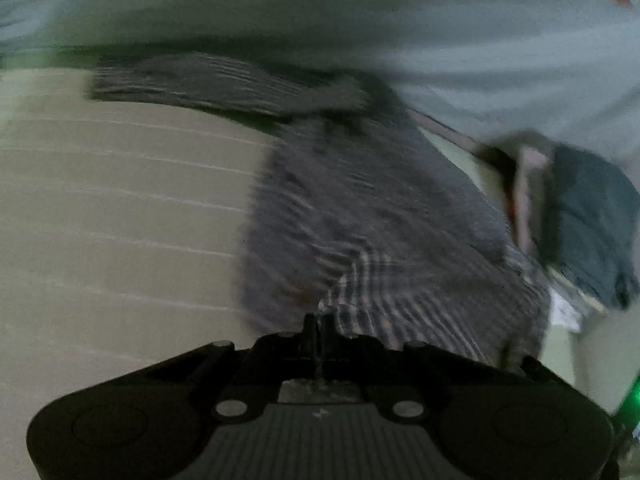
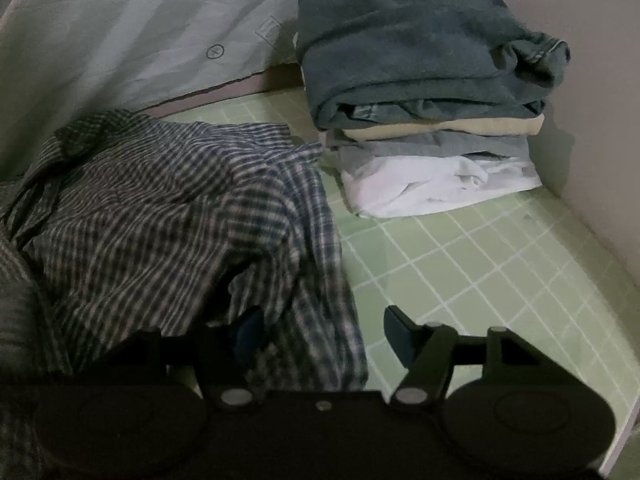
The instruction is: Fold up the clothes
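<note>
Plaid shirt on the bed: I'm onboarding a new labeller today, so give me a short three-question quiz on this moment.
1. True or false: the right gripper is clamped shut on the plaid shirt.
2. Which garment tops the folded stack? A white, B dark teal, C beige.
3. Fill in: the left gripper is ____, at the shirt's edge.

Key
1. False: its jaws stand open, shirt fabric lying between them.
2. B: the dark teal garment lies on top, white at the bottom.
3. Shut; whether it pinches cloth is too blurred to tell.
</note>
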Demonstrator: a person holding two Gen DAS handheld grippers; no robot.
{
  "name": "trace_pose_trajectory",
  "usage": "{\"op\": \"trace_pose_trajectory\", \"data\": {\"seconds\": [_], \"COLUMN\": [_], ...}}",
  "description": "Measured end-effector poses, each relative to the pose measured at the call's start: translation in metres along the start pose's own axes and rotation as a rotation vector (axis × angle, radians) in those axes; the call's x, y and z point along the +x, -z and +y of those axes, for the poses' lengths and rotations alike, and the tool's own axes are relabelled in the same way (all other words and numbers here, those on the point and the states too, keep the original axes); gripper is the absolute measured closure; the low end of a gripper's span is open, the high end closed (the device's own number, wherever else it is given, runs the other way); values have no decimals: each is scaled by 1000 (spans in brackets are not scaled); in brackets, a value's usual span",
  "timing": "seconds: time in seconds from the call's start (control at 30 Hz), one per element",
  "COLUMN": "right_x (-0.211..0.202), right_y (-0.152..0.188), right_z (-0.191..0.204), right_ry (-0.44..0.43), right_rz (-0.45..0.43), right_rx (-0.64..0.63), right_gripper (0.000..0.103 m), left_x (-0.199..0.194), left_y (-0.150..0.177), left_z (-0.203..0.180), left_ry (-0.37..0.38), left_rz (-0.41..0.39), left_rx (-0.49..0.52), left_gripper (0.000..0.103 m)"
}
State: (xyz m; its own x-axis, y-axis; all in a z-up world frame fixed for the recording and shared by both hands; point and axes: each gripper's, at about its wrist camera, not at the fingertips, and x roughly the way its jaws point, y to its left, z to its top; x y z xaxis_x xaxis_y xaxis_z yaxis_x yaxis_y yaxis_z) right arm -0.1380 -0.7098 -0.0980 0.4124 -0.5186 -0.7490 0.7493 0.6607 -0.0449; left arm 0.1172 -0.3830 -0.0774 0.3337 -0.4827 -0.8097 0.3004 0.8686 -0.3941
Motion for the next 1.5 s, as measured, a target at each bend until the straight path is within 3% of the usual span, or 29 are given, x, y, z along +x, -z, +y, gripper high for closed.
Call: {"op": "trace_pose_trajectory", "data": {"seconds": [0.17,0.3,0.47,0.6,0.73,0.93,1.0,1.1,1.27,1.3,1.33,1.4,1.43,1.5], "right_x": [-14,-22,-28,-28,-30,-33,-35,-33,-23,-21,-19,-15,-12,-7], "right_y": [10,18,20,19,17,15,15,15,17,19,19,19,19,19], "right_z": [15,29,38,42,51,70,77,86,93,93,92,91,91,91], "right_ry": [-29,-49,-92,-115,-123,-94,-90,-112,-145,-152,-160,-171,-179,-199], "right_rz": [1,-6,-11,-17,-39,-70,-87,-88,-38,-28,-16,4,13,31], "right_rx": [21,17,22,59,57,-8,-29,-63,-84,-79,-73,-63,-57,-47], "right_gripper": [36,36,36,32,28,21,14,7,7,7,7,7,7,9], "left_x": [-40,-56,-66,-75,-70,-26,-10,12,46,50,52,55,52,44], "left_y": [0,4,5,-4,-18,-29,-24,-13,4,6,5,3,-2,-13], "left_z": [64,118,135,116,83,30,12,-7,-25,-26,-23,-16,-8,10], "left_ry": [-130,-277,-341,-327,-297,-165,-116,-45,-107,-123,-135,-157,-161,-175], "left_rz": [-101,-121,-136,-200,-244,-137,-86,-11,70,78,85,96,86,47], "left_rx": [-128,-215,-301,-231,-104,54,112,178,302,321,316,301,270,197], "left_gripper": [102,101,93,70,60,49,39,34,34,39,45,92,99,100]}}
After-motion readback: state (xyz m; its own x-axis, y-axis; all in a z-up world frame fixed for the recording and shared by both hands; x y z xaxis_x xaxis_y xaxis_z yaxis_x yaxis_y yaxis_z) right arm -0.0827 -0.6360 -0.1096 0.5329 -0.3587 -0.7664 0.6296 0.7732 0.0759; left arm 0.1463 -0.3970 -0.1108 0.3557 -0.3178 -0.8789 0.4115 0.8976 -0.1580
